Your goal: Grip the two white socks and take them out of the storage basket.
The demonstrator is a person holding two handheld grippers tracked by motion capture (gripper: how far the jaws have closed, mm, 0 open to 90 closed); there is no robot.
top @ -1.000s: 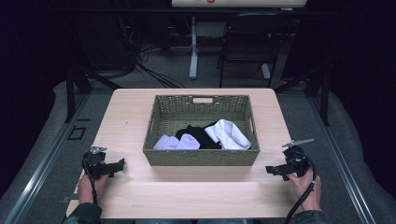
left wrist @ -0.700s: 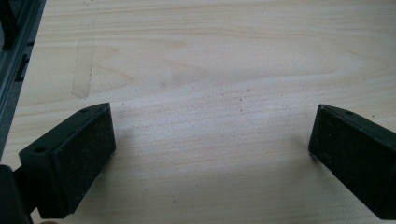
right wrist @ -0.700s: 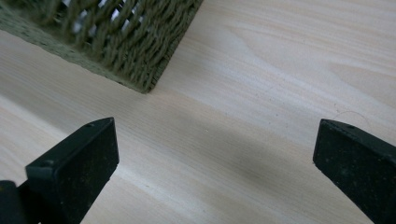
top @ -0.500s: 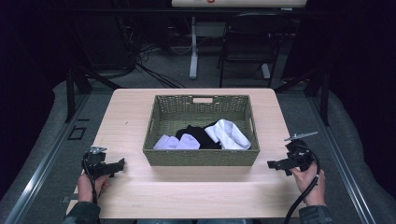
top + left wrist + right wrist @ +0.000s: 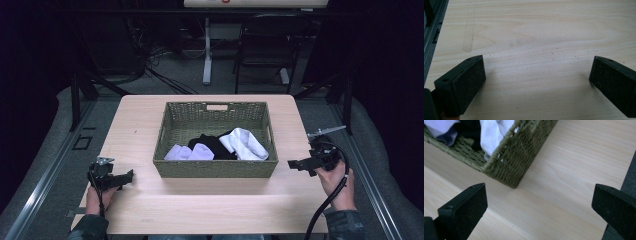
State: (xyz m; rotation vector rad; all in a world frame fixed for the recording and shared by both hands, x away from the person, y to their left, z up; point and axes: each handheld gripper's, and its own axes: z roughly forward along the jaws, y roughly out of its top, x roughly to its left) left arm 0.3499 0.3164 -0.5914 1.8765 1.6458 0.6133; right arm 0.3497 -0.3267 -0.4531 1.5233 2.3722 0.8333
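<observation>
1. White cloth [image 5: 245,142]: crumpled in the right half of the wicker basket [image 5: 215,169], against its right wall; nearest garment to the right claw [image 5: 295,164].
2. Beside it toward the basket's middle, a black garment [image 5: 212,143]; left of that, pale lilac pieces [image 5: 190,152].
3. Right claw: jaws wide apart, empty, just off the basket's right front corner [image 5: 511,173], raised above the worktop [image 5: 210,205].
4. Best approach, judged from here: lift over the rim, come down from above, pinch one raised fold of white cloth alone, avoid snagging the weave.
5. Left claw [image 5: 127,176]: jaws spread wide too, holding nothing, well left of the basket, low over bare worktop; ready to steady the basket if it slides.
</observation>
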